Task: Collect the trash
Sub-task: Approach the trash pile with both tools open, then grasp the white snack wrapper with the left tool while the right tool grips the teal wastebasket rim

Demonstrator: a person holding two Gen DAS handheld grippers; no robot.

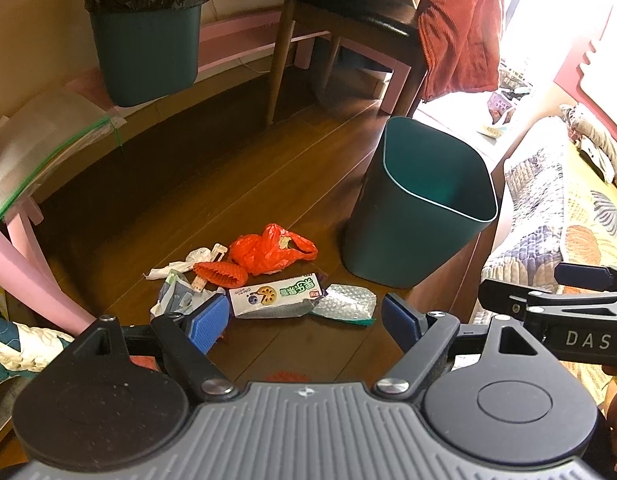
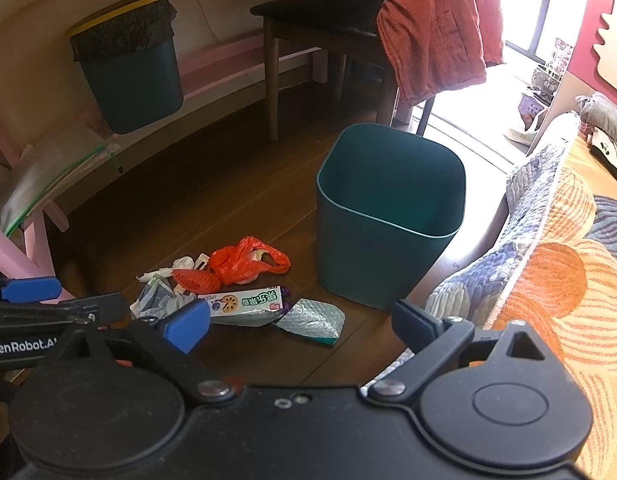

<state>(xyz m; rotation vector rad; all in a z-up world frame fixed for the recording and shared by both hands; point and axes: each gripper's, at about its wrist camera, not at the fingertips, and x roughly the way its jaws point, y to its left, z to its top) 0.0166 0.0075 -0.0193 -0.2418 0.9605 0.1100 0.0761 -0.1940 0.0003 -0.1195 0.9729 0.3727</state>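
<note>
Hovering both grippers over the floor litter, jaws apart and carrying nothing: left gripper (image 1: 304, 320), right gripper (image 2: 300, 326). Trash pile is lying on the wood floor (image 2: 236, 184) just ahead of the jaws, with the open teal bin (image 2: 388, 216) standing just beside it to the right.

Step in hand looks like the first pick. Best bet: going for the snack wrapper (image 1: 274, 294) nearest the jaws, coming down flat, pinching a raised edge, then lifting clear over the bin rim before releasing. Orange plastic bag (image 1: 268, 250) is bunching high, easy second grab.

Count: two bins, the open one plus a lined bin (image 1: 144, 40) well apart at the back. One wrapper, one orange bag, one orange mesh sleeve (image 1: 220, 274), one silver foil pouch (image 1: 344, 304), and probably three or four crumpled white scraps (image 1: 180, 266); they are overlapping too much to count for sure.
</note>
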